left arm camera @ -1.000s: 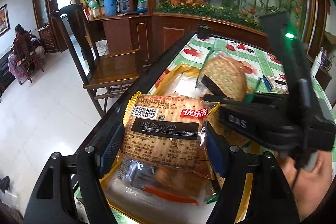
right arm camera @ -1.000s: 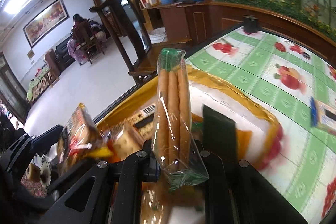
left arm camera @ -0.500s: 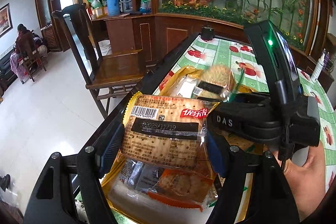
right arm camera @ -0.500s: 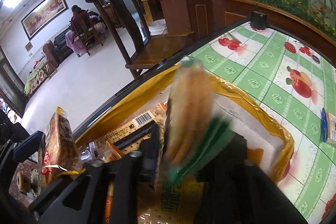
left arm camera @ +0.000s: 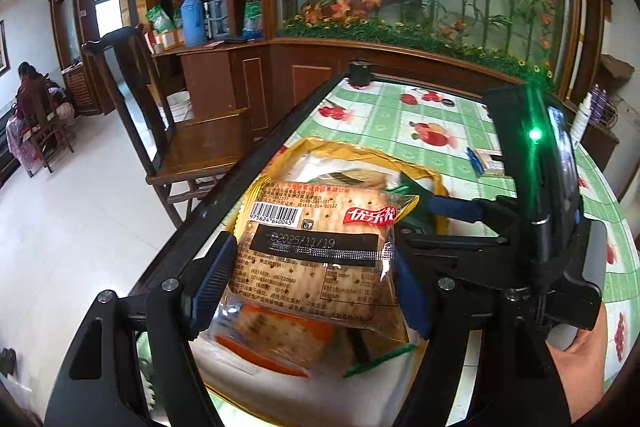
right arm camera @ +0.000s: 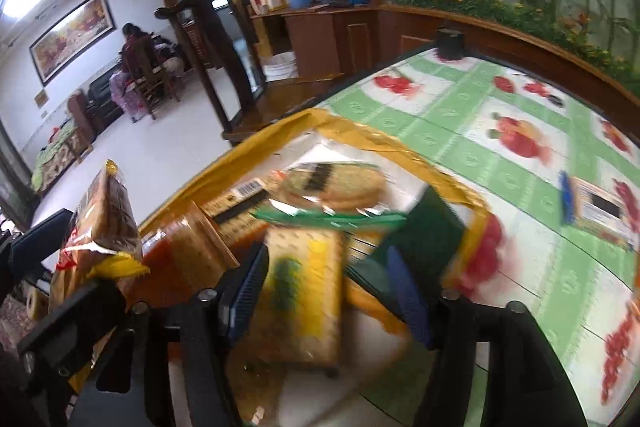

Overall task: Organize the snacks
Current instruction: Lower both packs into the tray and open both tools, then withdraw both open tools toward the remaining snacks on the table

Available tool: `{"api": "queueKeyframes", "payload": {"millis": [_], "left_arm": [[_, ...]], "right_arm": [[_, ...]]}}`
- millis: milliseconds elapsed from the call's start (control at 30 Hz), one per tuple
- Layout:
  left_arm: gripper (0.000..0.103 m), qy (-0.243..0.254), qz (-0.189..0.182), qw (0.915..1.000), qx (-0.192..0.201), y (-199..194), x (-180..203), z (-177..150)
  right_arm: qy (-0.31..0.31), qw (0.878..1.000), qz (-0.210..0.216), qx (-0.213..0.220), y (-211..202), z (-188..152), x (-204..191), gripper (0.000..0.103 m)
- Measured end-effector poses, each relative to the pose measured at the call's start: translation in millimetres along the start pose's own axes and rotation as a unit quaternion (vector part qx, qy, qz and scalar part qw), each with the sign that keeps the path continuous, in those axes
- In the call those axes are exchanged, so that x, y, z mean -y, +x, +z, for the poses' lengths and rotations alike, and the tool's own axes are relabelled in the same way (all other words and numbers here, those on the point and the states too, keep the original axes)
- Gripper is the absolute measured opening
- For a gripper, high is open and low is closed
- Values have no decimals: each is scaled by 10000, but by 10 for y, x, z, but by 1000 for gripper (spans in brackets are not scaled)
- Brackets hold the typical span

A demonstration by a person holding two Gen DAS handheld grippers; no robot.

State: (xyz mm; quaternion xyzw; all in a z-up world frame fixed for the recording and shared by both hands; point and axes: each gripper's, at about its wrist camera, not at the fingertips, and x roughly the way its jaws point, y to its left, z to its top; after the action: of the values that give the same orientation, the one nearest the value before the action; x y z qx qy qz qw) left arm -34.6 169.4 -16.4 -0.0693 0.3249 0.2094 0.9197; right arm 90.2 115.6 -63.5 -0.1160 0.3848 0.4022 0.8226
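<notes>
My left gripper (left arm camera: pixel 308 283) is shut on a yellow-edged cracker packet (left arm camera: pixel 316 251) with a barcode and a red logo, held above the yellow-rimmed tray (left arm camera: pixel 340 147). The same packet (right arm camera: pixel 104 215) shows edge-on at the left of the right wrist view. My right gripper (right arm camera: pixel 326 291) hangs over the tray (right arm camera: pixel 360 131) with its jaws opening and nothing pressed between the blue pads (right arm camera: pixel 244 291). Under them lies a blurred yellow cracker packet (right arm camera: pixel 304 287). A green-wrapped packet of round biscuits (right arm camera: pixel 332 187) lies flat in the tray, just ahead of the right gripper (left arm camera: pixel 444 223).
The tray holds several more snack packets, one of them orange (left arm camera: pixel 276 335). It sits near the table's dark left edge (left arm camera: pixel 240 195) on a green fruit-print cloth (left arm camera: pixel 440 123). A wooden chair (left arm camera: pixel 192 147) stands beside that edge. A small blue-edged box (left arm camera: pixel 486 161) lies to the right.
My right gripper opened and let go of the round biscuit packet, which dropped flat into the tray. The left gripper kept its hold on the cracker packet and shifted slightly.
</notes>
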Motion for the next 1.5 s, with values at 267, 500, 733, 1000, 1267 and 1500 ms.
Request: {"api": "queueKeyframes", "payload": {"millis": [267, 500, 733, 1000, 1267, 1500], "left_arm": [[74, 199, -79, 9997, -105, 49, 220, -128], [77, 362, 9, 9990, -259, 172, 399, -263], [88, 461, 182, 9980, -399, 198, 431, -308], [91, 486, 249, 9983, -212, 28, 475, -206], [94, 338, 221, 9990, -177, 2, 415, -124], [94, 265, 81, 9996, -9, -102, 488, -6]], "right_arm": [[671, 9969, -394, 150, -326, -305, 477, 73], [993, 9939, -423, 219, -533, -476, 735, 73], [1056, 9928, -438, 343, -706, -506, 819, 73], [1242, 9902, -500, 397, -811, -589, 968, 76], [1419, 9878, -522, 367, -859, -693, 1150, 76], [1702, 9823, -692, 354, -955, -834, 1408, 76]]}}
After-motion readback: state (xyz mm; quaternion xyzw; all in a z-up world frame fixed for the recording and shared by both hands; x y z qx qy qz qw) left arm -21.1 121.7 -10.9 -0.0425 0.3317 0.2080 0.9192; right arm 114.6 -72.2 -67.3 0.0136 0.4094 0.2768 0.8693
